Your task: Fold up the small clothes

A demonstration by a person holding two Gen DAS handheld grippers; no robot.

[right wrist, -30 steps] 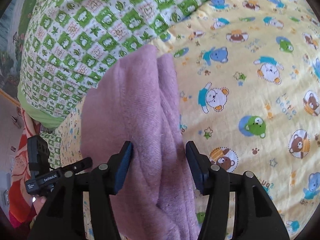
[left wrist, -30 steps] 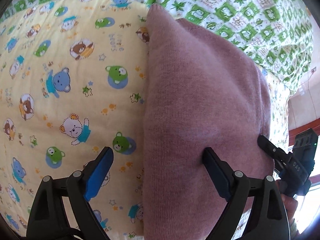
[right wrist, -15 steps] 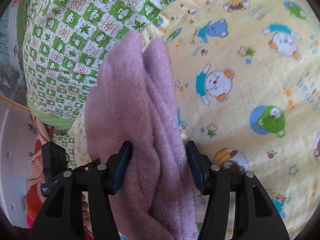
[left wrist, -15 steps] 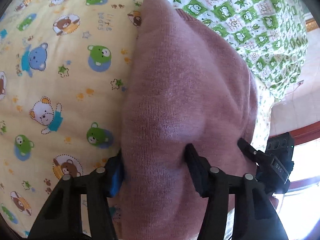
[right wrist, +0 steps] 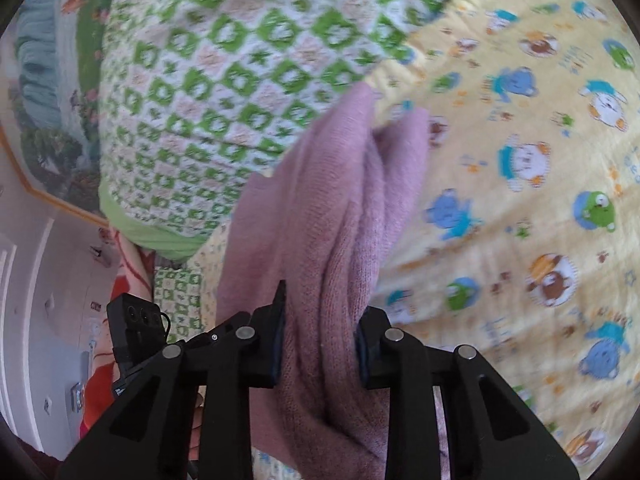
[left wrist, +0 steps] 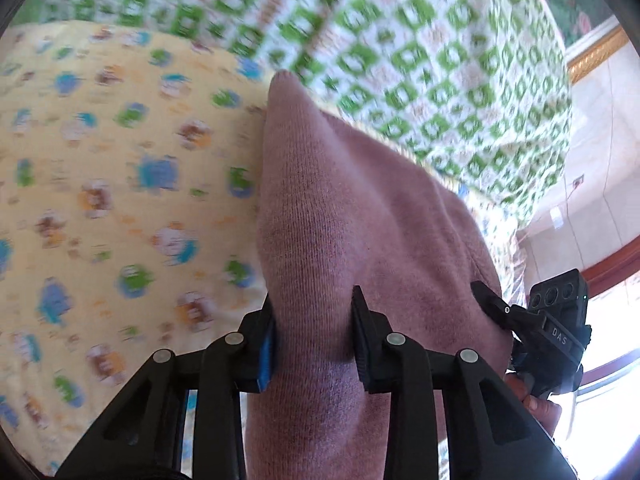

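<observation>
Both grippers are clamped down: the left gripper (left wrist: 313, 336) and right gripper (right wrist: 320, 340) each pinch pink knit (left wrist: 360, 220), side by side.

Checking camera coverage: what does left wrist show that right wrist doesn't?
Left wrist only: the garment's smooth broad face, gold trim upper right, the right gripper at its far edge.

Right wrist only: the garment's bunched layered folds, a wall picture, the left gripper beyond.

Both: each view's own fingers shut on the pink garment, over the yellow bear sheet and green checked quilt.
</observation>
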